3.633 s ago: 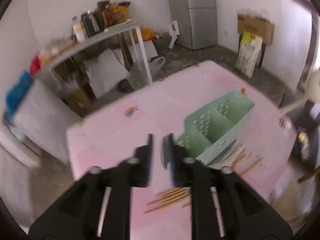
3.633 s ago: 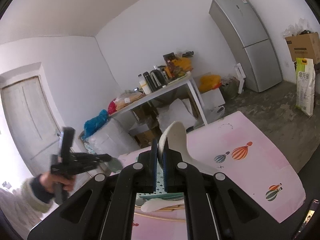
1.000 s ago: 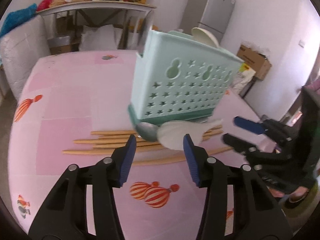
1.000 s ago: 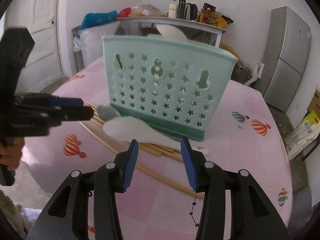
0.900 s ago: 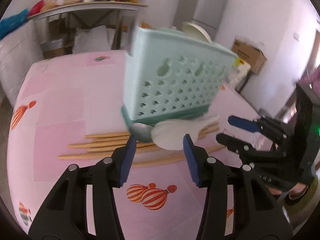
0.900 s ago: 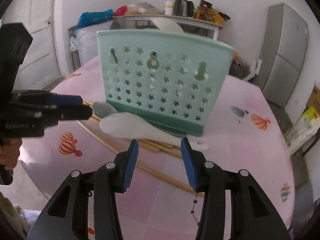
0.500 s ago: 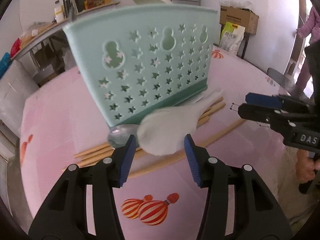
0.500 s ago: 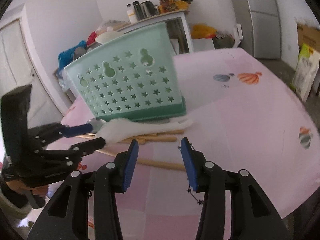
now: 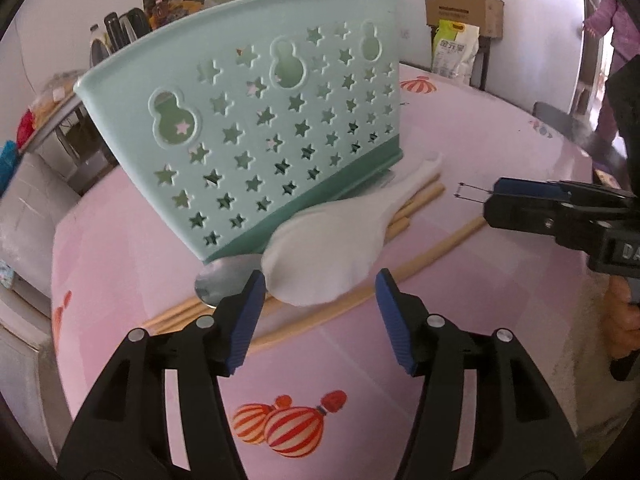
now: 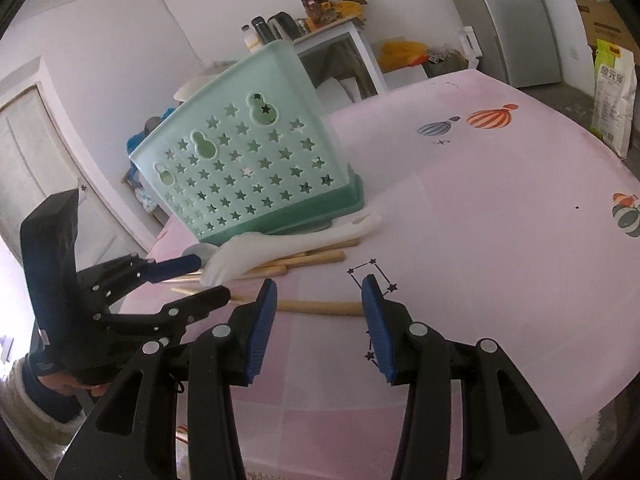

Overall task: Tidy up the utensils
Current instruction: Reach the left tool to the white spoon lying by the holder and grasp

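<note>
Your left gripper [image 9: 320,300] is opening, fingers apart around the white rice paddle [image 9: 332,248] without pressing it; the right gripper [image 10: 318,312] is apart, empty. Close on the paddle head, lifting clear of chopsticks [image 9: 420,256] toward the green holder [image 9: 248,128] behind.

Around me, white walls [image 10: 120,40] and a pale panelled door [image 10: 36,152]; a grey refrigerator [image 10: 516,20] stands beside a cluttered white side table [image 10: 340,36]; cardboard box [image 9: 464,10] behind; daylight throughout.
</note>
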Available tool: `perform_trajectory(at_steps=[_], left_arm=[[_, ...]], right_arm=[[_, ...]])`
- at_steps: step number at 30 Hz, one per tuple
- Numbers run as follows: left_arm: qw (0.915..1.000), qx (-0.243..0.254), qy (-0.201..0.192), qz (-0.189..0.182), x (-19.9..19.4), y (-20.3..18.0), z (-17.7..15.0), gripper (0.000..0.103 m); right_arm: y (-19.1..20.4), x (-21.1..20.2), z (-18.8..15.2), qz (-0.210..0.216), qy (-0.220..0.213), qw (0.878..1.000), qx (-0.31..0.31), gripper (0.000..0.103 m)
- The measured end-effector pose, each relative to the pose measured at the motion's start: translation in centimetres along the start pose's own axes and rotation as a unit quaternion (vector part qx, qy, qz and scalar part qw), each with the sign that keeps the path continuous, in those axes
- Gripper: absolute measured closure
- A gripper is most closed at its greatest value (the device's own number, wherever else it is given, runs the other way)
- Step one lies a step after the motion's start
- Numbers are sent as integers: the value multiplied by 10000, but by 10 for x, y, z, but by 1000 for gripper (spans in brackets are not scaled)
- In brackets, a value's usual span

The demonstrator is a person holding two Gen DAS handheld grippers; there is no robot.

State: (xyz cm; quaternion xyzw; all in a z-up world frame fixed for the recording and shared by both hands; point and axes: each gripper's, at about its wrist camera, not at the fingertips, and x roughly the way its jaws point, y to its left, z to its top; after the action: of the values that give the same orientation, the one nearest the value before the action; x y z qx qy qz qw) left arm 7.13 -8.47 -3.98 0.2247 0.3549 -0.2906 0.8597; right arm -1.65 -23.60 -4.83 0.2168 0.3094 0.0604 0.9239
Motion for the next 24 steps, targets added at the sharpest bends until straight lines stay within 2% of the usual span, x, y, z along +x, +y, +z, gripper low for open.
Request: perform_trajectory(at_steps=[3,5,8,11,14,20,22,24], left_arm=[[10000,-19,-51,-6,-1,1,4,51],[9998,10,-184,2,-6,0,5,60],[9987,129,-455,170,-14,-5,9,69],[9974,16,-686,219,-22,1,13,74],[9966,-119,-795,165,-23,8,15,75],[9957,-389,-832,-94,-21,24,18,76],[9977,-332,-593,68,-14,27,19,76],[9982,-440,-402,-33,-8,32,19,77]], right_arm=[[0,-1,-1,31,-16,10000,-13,59],[-1,-2,-1,57,-27,10000,-10,59],[-2,-3,-2,93,-45,9999,-4,59],[-3,-3,-2,116,-52,9999,6,59],[-4,-2,-1,139,-59,9999,19,59],[-7,-1,-1,181,-77,9998,58,59],[-8,-2,-2,196,-83,9997,76,59],[-7,-2,-1,202,-87,9997,82,59]])
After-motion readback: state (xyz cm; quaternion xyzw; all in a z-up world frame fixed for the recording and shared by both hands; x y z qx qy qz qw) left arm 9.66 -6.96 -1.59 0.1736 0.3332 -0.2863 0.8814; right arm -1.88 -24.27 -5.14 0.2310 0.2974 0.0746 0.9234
